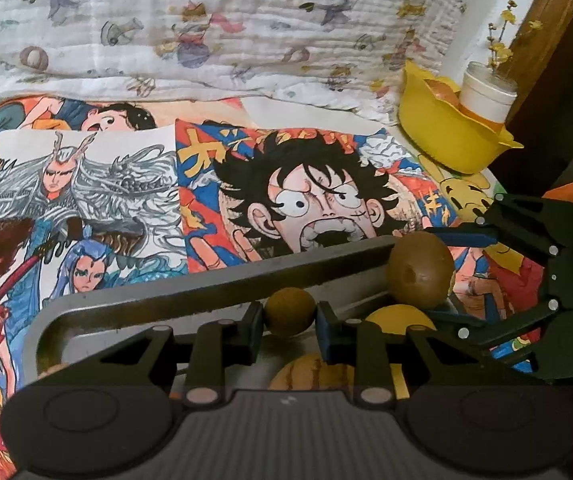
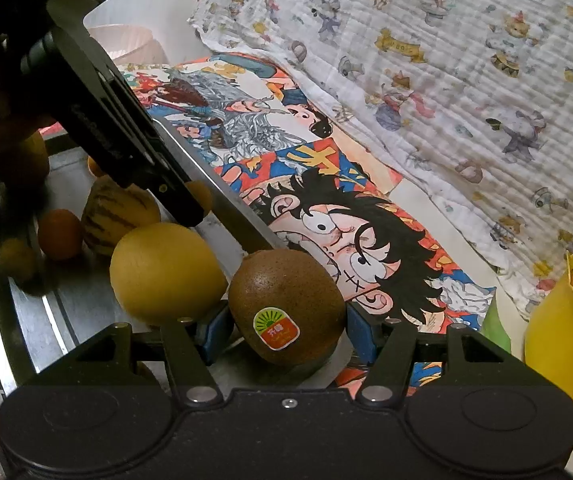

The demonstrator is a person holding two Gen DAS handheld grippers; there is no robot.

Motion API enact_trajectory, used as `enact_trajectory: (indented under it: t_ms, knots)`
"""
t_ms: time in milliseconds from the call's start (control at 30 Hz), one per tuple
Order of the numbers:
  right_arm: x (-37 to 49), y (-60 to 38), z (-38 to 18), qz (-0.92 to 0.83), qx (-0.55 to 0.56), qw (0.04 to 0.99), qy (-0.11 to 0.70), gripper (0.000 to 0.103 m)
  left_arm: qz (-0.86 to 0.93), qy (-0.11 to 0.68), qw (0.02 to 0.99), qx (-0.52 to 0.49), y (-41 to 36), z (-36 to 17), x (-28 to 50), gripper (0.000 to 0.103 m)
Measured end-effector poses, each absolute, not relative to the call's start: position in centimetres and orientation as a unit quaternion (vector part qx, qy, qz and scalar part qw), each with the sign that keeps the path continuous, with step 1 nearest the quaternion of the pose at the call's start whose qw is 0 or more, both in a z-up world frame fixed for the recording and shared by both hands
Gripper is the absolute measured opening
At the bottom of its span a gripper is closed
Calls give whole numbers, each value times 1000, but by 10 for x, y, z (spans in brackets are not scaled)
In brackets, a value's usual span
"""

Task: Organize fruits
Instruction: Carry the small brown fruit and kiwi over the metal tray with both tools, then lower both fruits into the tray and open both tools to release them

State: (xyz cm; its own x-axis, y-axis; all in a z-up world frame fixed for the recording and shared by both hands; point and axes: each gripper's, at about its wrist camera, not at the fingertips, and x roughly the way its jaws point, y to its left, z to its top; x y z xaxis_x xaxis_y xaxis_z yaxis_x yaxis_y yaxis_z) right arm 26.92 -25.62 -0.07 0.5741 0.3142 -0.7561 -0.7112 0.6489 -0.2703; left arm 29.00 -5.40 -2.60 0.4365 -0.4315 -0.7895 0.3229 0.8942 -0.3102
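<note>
1. Left hand-held gripper (image 1: 289,314): black linkage arms, jaws drawn narrow and clamped on a small round brown fruit (image 1: 289,312), a pad against each side of it. It is held over the metal tray (image 1: 222,280).
2. Right hand-held gripper (image 2: 286,320): blue-padded jaws at a middling spread, closed on a kiwi (image 2: 286,306). The kiwi bears an oval sticker, green above and orange below, and sits at the tray's near right end. In the left wrist view the same gripper comes in from the right with the kiwi between its blue pads.
3. Yellow round fruit (image 2: 166,272): lies in the tray just beside the kiwi, to its left, close against the right gripper's left pad.
4. Striped melon-like fruit (image 2: 116,216): pale yellow with dark streaks, in the tray behind the yellow fruit.
5. Small orange fruit (image 2: 60,234): in the tray, left of the striped one. Further small fruits lie nearby, too blurred to name.
6. Metal tray: grey, rounded corners, raised rim; holds all the loose fruit.
7. Worktop covering: hand-coloured cartoon drawings (image 1: 306,200) spread flat under and beyond the tray.
8. Yellow petal-edged bowl (image 1: 442,140): stands well apart from the tray, at the far right, with a reddish fruit inside.
9. White cup (image 1: 486,98): just beside the bowl, holding yellow flower sprigs.
10. Printed white cloth (image 1: 206,32): crinkled, behind the drawings.
</note>
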Motion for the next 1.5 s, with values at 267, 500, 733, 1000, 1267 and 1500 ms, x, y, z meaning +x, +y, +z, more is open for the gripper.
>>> enact_trajectory:
  t_ms: [267,500,733,1000,1267,1500]
  knots:
    - [272,-255,-4,302,-282,840,351,63,-214,488,844,-65,-54,-32,291,30]
    - [273,-254,-5,303,-283,840,351,63,-212,485,846,-65,-55,-33,292,30]
    - [274,-254,-6,303,-283,840,351,63,-212,484,846,-66,-55,-33,293,30]
    - [275,-253,-7,302,-282,841,349,63,-207,484,847,-77,-52,-33,295,31]
    - [275,-249,-9,300,-295,841,339,64,-203,484,847,-88,-50,-34,295,31]
    - [275,-249,-10,297,-293,845,335,63,-202,486,846,-90,-50,-34,295,33]
